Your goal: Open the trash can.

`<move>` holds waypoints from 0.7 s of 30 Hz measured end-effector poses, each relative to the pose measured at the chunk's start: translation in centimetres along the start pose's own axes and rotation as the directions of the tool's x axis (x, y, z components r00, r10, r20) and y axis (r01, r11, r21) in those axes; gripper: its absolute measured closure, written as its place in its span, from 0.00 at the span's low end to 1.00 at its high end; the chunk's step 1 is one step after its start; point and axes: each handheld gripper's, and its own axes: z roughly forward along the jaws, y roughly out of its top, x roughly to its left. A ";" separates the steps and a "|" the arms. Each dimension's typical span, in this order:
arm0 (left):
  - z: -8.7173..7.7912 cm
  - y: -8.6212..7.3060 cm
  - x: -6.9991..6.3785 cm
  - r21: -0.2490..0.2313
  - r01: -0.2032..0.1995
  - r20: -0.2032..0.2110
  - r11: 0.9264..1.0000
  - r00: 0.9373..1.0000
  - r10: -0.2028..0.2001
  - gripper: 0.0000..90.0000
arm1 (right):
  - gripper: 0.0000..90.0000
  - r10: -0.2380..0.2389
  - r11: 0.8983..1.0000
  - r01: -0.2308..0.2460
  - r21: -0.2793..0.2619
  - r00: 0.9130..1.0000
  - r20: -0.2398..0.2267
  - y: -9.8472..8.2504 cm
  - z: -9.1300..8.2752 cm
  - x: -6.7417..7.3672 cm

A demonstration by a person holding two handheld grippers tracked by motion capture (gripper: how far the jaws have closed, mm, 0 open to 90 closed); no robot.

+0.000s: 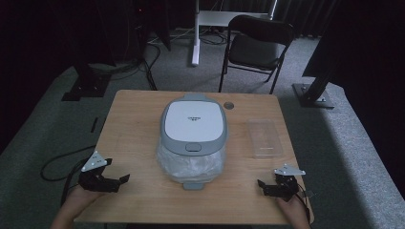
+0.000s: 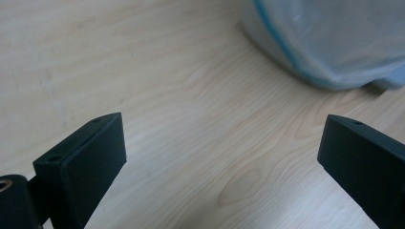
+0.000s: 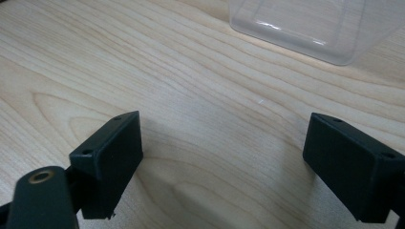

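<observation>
The wooden table (image 1: 138, 138) carries everything, and places here are given relative to the grey-and-white bin (image 1: 193, 126) standing at its middle. The bin is set centrally, presumably so that both grippers can reach it equally. Its long axis runs from the near edge of the table to the far edge; the hinge tab is turned toward the far edge, while the push button on the lid and the foot pedal at the base are turned toward the person. The lid is seen closed and lying flat.

A translucent plastic liner (image 1: 191, 164) is bunched around the bin's body below the lid, on the person's side, and its blue-trimmed edge (image 2: 329, 43) is seen in the left gripper view.

To the right of the bin, apart from it, a clear plastic tray (image 1: 264, 137) is laid with its long axis parallel to the bin's, apparently kept within easy reach of the right hand.

The left gripper (image 1: 106, 180) is held near the front-left of the bin, low over bare wood, with its jaws spread wide and nothing between them. The right gripper (image 1: 276, 187) is held to the front-right of the bin, just short of the tray, its jaws likewise spread wide and empty. Both appear to be parked in a ready stance.
</observation>
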 end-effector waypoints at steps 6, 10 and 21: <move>-0.5 1.7 -0.7 -0.019 -0.023 0.007 1.000 1.000 0.024 0.04 | 0.14 0.003 1.000 -0.003 0.000 1.000 0.000 0.0 0.0 0.0; -1.4 4.5 -2.1 -0.071 -0.044 0.045 0.997 0.998 0.047 0.04 | 0.14 0.003 1.000 -0.003 0.000 1.000 0.000 0.0 0.0 0.0; -3.4 9.7 -4.0 -0.150 -0.081 0.083 0.985 0.992 0.094 0.04 | 0.14 0.003 1.000 -0.003 0.000 1.000 0.001 0.0 0.0 0.0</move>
